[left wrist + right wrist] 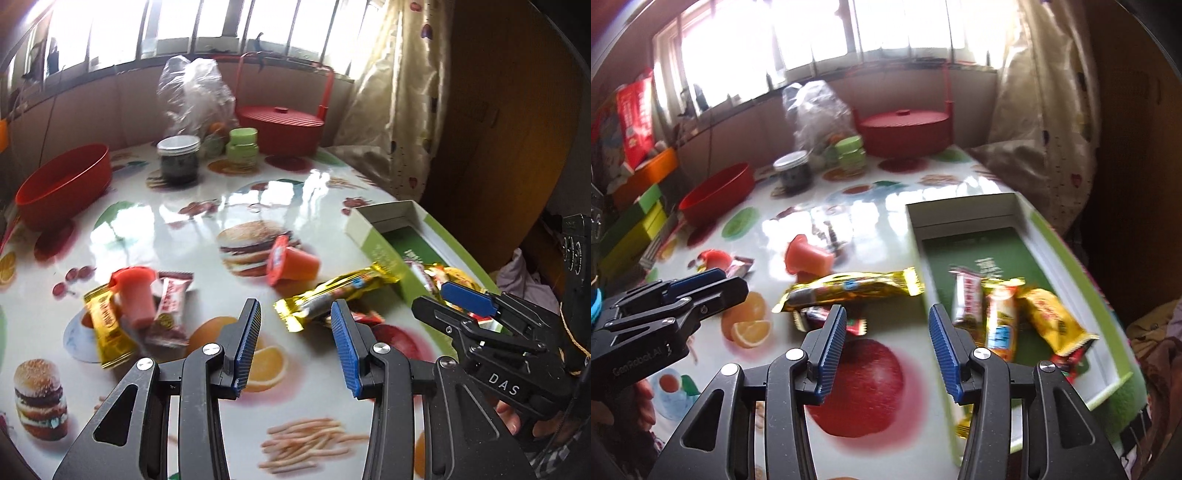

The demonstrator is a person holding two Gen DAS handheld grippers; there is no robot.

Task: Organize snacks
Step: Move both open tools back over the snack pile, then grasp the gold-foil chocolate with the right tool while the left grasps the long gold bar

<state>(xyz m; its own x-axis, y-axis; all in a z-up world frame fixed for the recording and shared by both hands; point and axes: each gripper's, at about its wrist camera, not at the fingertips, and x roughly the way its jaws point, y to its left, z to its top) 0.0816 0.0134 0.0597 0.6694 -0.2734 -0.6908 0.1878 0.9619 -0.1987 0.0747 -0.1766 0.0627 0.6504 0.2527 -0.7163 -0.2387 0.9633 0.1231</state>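
Note:
My left gripper [295, 314] is open and empty above the table, just short of a long gold snack bar [332, 295]. To its left lie a pink jelly cup [135, 295], a gold bar [107, 325] and a red-white packet [170, 306]. A second jelly cup [291, 262] lies on its side farther back. My right gripper [886, 317] is open and empty, near the same gold bar [849, 288] and the left wall of the green box [1067, 240]. In the box lie several packets, among them a yellow one [1052, 321]. A small red packet [820, 314] lies under the gold bar.
At the back of the table stand a red bowl [62, 181], a dark jar [179, 158], green tubs [242, 146], a plastic bag [192, 96] and a red lidded basket [284, 122]. A curtain [399, 110] hangs at the right. Stacked boxes [631, 229] lie at the left.

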